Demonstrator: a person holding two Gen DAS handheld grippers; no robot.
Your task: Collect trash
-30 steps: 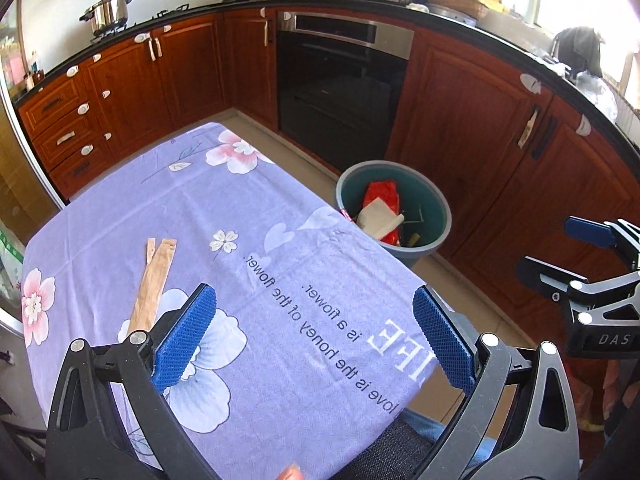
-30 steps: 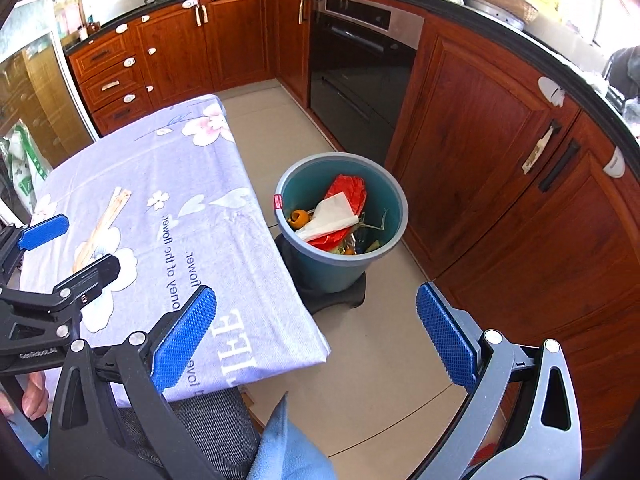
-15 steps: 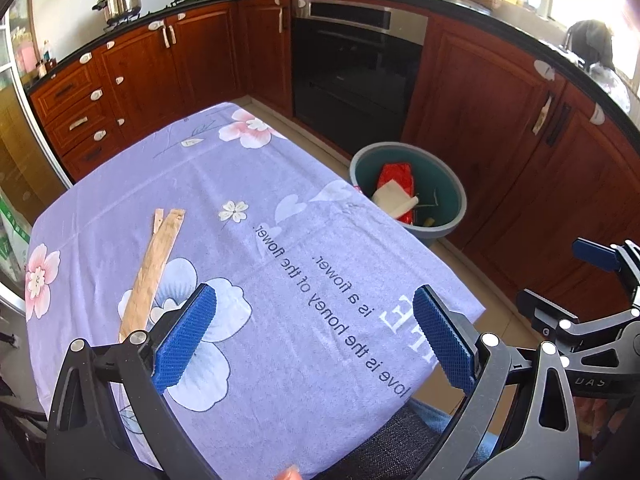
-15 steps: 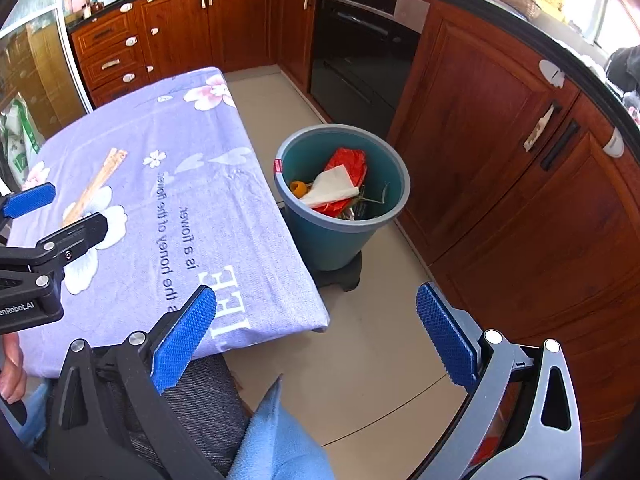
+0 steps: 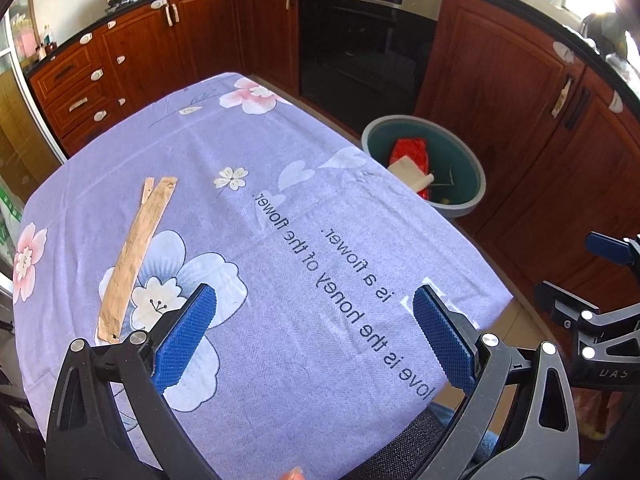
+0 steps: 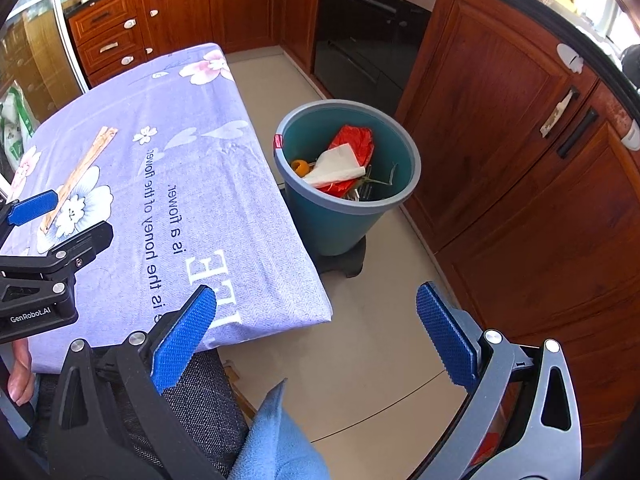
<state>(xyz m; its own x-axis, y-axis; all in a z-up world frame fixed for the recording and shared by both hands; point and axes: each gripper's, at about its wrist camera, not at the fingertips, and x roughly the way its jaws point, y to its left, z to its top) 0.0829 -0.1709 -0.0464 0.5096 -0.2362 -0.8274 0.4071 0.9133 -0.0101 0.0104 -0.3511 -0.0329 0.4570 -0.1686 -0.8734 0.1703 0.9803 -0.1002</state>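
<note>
Left wrist view: left gripper [image 5: 310, 334] jaws wide apart, empty, above the lilac floral tablecloth [image 5: 280, 208], likely lining up on the long tan paper chopstick wrapper [image 5: 136, 250] lying flat left of it. Right gripper [image 6: 316, 340] also spread, empty, over floor near the round teal plastic trash bin [image 6: 348, 216], which stands just beside the table edge for easy drops.

The left black-framed two-finger gripper with blue textured pads [image 5: 310, 336] is held level with its jaws spread wide and nothing between them; the right black-and-grey two-finger gripper with blue textured pads [image 6: 316, 336] is likewise spread wide and holds nothing; the two grippers sit side by side, apart.
</note>
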